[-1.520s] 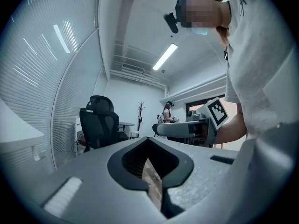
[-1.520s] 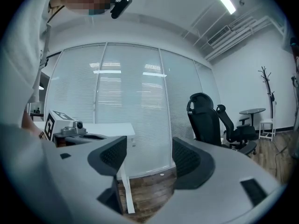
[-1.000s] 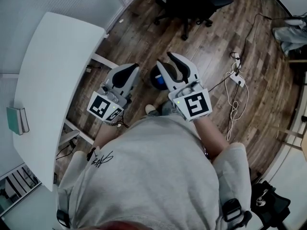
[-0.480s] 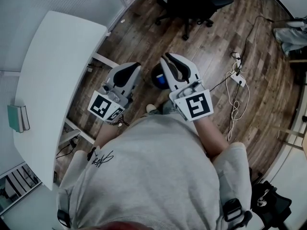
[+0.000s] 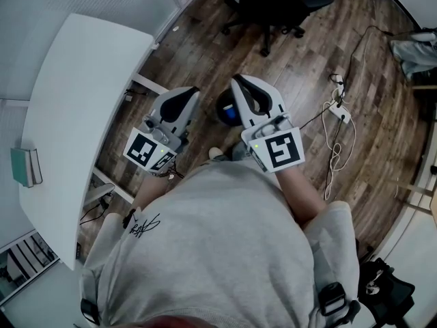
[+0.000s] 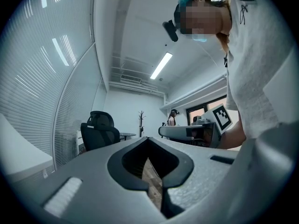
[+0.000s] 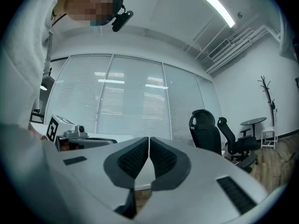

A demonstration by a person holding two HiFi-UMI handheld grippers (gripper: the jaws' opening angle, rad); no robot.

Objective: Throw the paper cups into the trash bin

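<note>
- We hold the left gripper point(image 5: 190, 96) and the right gripper point(image 5: 240, 84) side by side in front of our body; between their tips, down on the wooden floor point(image 5: 307, 67), stands what we take for the trash bin point(image 5: 225, 113)
- The left jaws meet at their tips, with only floor showing behind them; the right jaws are closing, their pads point(image 7: 133, 160) all but touching, and nothing sits between them
- No paper cups show in any view; the white table point(image 5: 75, 115) on our left bears none; we cannot tell what lies in the bin, since the grippers half hide its mouth
- We judge the drop done or nearly so; to do it well, we would hold both tips over the bin's mouth, look in to check the landing, then draw clear without knocking the rim
- Gripper shells are matte pale moulded plastic, rounded; the pads are dark and finely ribbed, suited to thin paper walls; the bin is round with a dark rim and blue inside; the table is smooth with a curved edge; the floor is grained planks
</note>
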